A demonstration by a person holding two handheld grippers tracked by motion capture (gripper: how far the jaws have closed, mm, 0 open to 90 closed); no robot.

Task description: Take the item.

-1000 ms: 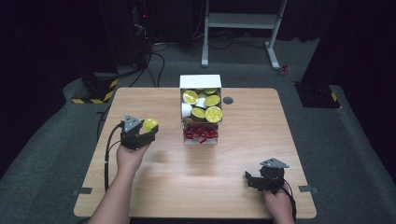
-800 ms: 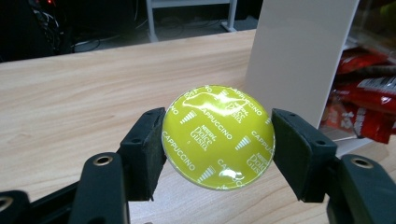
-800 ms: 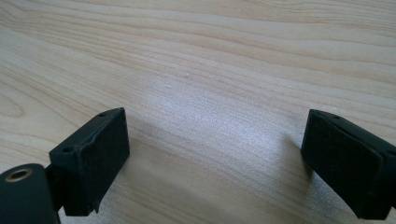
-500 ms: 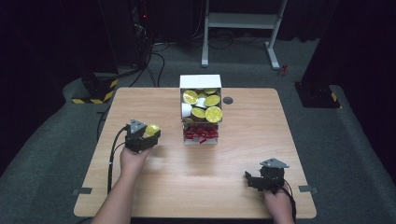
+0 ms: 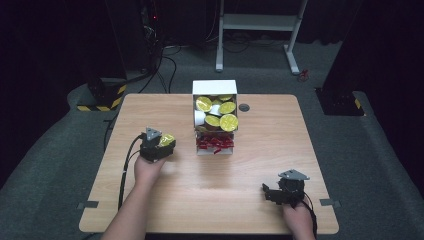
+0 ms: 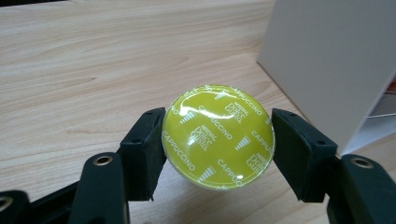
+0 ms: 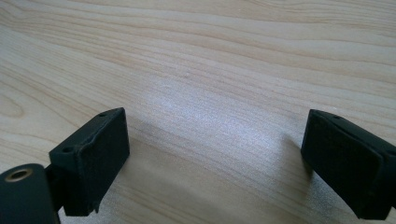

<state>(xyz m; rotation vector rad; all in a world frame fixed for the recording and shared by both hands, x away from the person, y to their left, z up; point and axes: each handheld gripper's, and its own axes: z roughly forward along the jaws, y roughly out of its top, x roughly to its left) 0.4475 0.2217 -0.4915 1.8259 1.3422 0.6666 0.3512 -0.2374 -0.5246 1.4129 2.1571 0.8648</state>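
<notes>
Capsule removal from the box appears to be in its early part. One yellow-green cappuccino capsule (image 6: 218, 136) is clamped by its rim between both pads of the left gripper (image 5: 159, 145), foil lid facing the camera in the left gripper view. In the high view this gripper sits over the left half of the wooden surface (image 5: 210, 195), just left of the white capsule box (image 5: 215, 88) and apart from it. Whether the capsule hangs above the wood or touches it I cannot tell; the left gripper view shows bare grain behind and below it, with the box's white wall (image 6: 327, 60) close at the right.

Done, judging by how things lie: one capsule is out of the box and in hand. Left: setting it down, and probably the remainder. Several capsules (image 5: 220, 114) with yellow-green lids lie in the open box, with one white one (image 5: 199, 118) among them. No capsule lies loose on the surface.

Right gripper (image 5: 272, 194) rests low at the near right corner, jaws spread wide with nothing between them; its own view shows bare wood.

Hard to make out: the exact capsule count, since they overlap; the red printed patch (image 5: 215, 143) at the near end of the box, too small to read; the capsule's body, hidden behind its lid. Floor and stand beyond the surface are dark.
</notes>
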